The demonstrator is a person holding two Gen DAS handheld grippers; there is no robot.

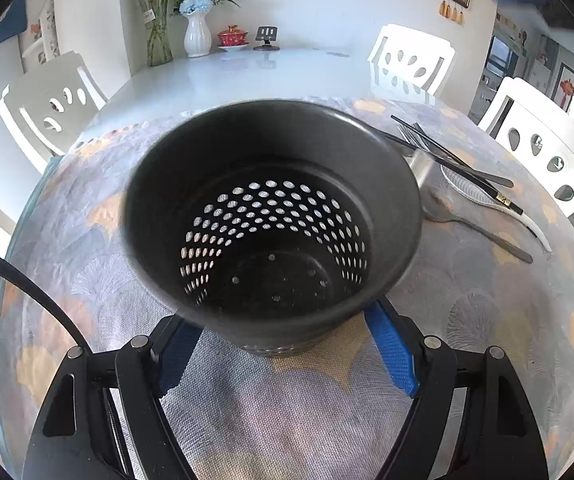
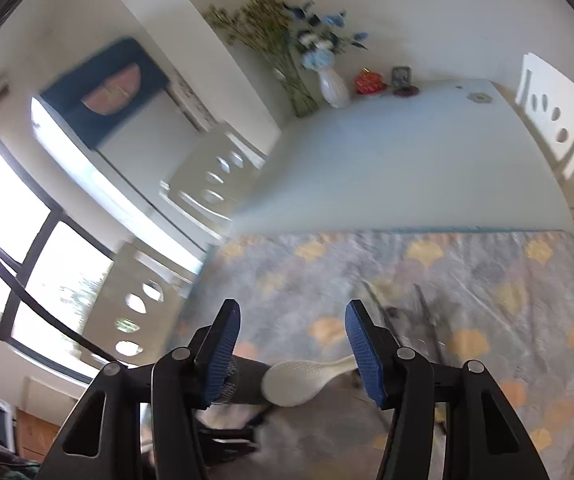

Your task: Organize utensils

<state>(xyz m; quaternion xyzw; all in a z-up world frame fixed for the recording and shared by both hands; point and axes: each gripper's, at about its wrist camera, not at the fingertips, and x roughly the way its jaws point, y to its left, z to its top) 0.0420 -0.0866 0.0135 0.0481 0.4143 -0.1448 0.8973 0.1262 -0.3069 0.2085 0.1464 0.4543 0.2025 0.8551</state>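
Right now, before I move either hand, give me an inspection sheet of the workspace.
Surface: patterned cloth over a pale table.
Job's things: black perforated holder, empty; fork, chopsticks, spoon and white-handled skimmer lying to its right; white rice paddle.
Clutter: nothing seen.
Grippers: left gripper shut on the holder; right gripper jaws apart, paddle between its fingers, hold unclear.
Cables: black cable at the left.
Surroundings: white chairs, flower vase, red tea set, window.
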